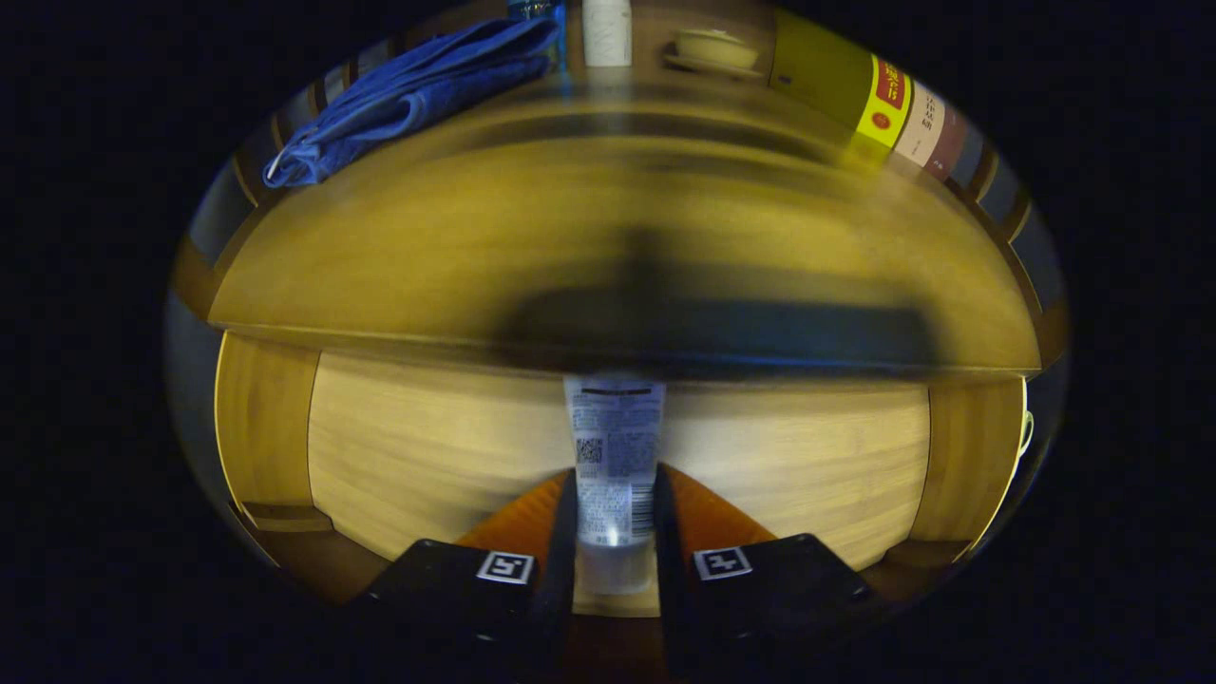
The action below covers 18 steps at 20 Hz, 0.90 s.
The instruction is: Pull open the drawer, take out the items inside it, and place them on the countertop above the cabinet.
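Observation:
A white squeeze tube (614, 456) with printed text stands upright between my two fingers, and my gripper (614, 494) is shut on it. Both fingers press on the tube's sides. The tube hangs over the open wooden drawer (427, 456), whose pale bottom shows below and around it. Just beyond the tube's upper end runs the front edge of the wooden countertop (570, 237), which stretches away ahead of me. A dark shadow of the gripper lies across the countertop's near part.
On the countertop's far side lie a folded blue towel (418, 90), a white bottle (606, 33), a small lidded bowl on a saucer (714, 49) and a row of books (874, 95) with a yellow one.

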Each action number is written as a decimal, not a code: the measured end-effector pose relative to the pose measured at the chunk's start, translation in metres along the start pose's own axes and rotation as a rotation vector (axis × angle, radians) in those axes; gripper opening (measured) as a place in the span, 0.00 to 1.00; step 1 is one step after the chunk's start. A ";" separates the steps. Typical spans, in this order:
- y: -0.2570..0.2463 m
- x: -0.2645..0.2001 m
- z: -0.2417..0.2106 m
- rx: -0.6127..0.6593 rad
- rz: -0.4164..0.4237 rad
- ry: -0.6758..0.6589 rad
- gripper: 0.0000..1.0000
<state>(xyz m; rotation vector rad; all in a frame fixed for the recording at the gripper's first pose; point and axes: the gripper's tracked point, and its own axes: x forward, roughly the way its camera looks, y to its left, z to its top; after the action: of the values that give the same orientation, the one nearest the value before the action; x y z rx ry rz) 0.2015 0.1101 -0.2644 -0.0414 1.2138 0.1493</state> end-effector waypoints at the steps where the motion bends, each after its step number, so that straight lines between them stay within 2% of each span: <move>1: 0.002 -0.005 0.005 -0.007 0.014 -0.010 0.41; 3: 0.010 -0.018 0.012 0.035 0.045 -0.025 0.28; 6: 0.021 -0.051 0.030 0.055 0.074 -0.053 0.28; 9: 0.017 -0.039 0.036 0.038 0.082 -0.101 0.28; 12: 0.006 -0.086 0.030 0.043 0.100 -0.138 0.28; 17: -0.004 -0.114 0.017 0.042 0.078 -0.196 0.28; 18: 0.001 -0.118 0.013 0.045 0.096 -0.207 0.28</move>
<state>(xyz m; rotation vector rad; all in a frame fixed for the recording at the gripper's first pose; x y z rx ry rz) 0.1730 0.1011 -0.1496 0.0709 1.0118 0.2053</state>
